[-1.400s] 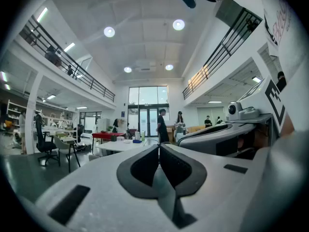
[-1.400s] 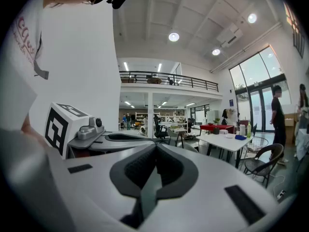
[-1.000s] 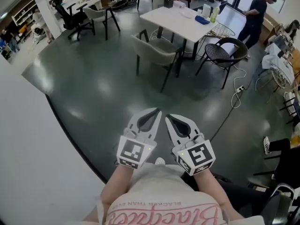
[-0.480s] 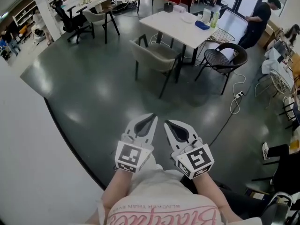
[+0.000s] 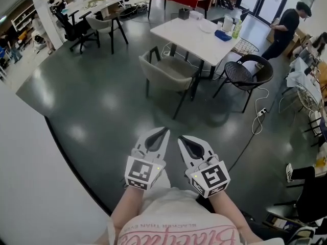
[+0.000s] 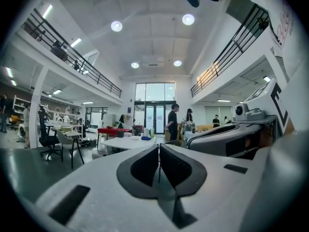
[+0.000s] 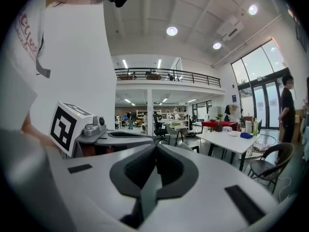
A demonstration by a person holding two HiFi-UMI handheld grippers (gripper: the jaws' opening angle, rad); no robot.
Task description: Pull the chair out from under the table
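1. The grey chair (image 5: 167,71) sits at twelve o'clock, well apart from us, drawn up to the white table (image 5: 194,32).
2. We hold the left gripper (image 5: 163,130) and right gripper (image 5: 182,139) closed and empty, pointing there, likely for the approach.

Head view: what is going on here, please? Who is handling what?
A person holds a two-jaw gripper in each hand, close in front of the body. The left gripper and the right gripper are both shut and hold nothing. The beige chair stands at the near edge of the white table, across a stretch of grey floor from the grippers. Nothing touches the chair, so the pull has not yet begun.
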